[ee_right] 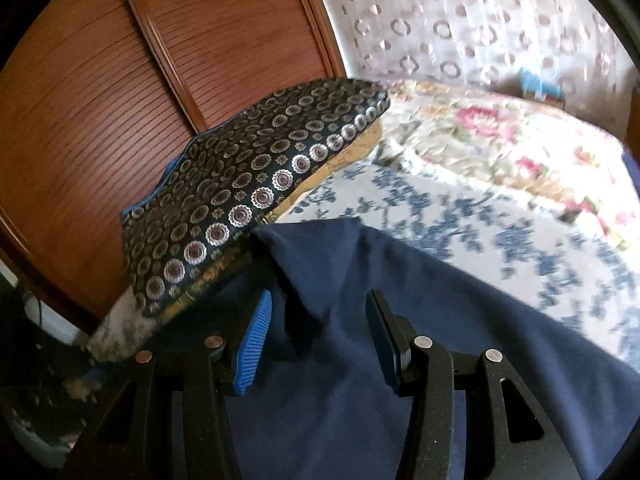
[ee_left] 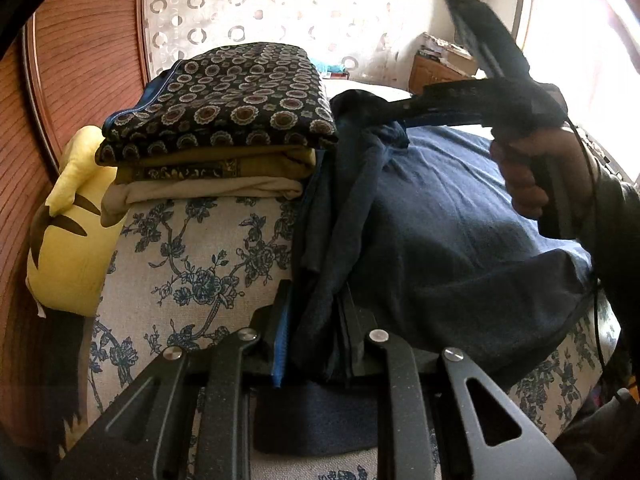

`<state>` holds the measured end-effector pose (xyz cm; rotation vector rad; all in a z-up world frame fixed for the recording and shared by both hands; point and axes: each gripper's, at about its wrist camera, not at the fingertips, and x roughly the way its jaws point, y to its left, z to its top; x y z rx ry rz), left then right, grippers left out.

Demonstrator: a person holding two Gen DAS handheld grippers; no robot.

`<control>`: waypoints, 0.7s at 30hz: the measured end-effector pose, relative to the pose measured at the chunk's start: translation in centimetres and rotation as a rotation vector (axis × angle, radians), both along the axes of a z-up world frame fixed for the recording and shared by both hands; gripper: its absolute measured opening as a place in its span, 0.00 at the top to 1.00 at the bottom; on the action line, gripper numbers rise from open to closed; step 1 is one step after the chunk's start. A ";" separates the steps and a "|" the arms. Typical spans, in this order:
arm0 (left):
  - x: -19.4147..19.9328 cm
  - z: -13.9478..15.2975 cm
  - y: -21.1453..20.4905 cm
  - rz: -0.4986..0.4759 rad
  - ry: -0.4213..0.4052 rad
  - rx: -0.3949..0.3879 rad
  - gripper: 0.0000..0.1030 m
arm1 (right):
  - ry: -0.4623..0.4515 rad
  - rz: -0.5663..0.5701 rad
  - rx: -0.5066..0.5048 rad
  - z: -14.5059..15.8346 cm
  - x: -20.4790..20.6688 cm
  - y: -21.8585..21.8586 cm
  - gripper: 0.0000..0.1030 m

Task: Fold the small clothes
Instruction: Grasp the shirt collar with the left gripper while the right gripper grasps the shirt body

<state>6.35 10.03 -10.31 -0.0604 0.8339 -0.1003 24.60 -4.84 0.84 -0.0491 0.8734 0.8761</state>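
We see the navy garment [ee_left: 440, 216] lying on the blue-floral bed [ee_left: 192, 264], bunched into a ridge running away from us, beside the folded clothes stack [ee_left: 224, 120] near the bed's left edge. Left gripper [ee_left: 316, 344] jaws clamp the ridge. Right gripper [ee_right: 316, 332] jaws stand wide over the cloth.

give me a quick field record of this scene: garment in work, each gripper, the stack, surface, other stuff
garment: navy cloth, partly bunched, lying on the bed
left gripper: shut on a bunched fold of the cloth
right gripper: open, fingers either side of a raised fold
stack: folded clothes, circle-patterned piece on top, beside the navy cloth
surface: blue floral bedsheet
other: yellow plush toy left of the stack
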 end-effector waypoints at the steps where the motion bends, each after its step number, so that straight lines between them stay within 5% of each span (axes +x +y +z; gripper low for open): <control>1: 0.0 0.0 0.0 -0.001 0.000 0.002 0.79 | 0.013 0.002 0.005 -0.3 0.2 0.4 0.51; 4: 0.0 0.0 -0.1 -0.004 -0.001 -0.001 0.88 | 0.062 0.009 -0.012 -1.5 1.3 1.3 0.52; 6: -0.2 0.2 -0.5 -0.019 -0.014 0.005 0.93 | 0.054 0.025 -0.032 -2.0 1.4 1.9 0.88; 7: -0.3 0.4 -0.7 -0.020 -0.027 0.011 0.93 | 0.040 0.036 -0.033 -1.9 1.4 2.1 0.95; 21: -3.4 8.2 -9.4 -0.254 -0.246 -0.049 0.94 | -0.236 -0.034 0.013 5.9 -1.7 -7.1 0.96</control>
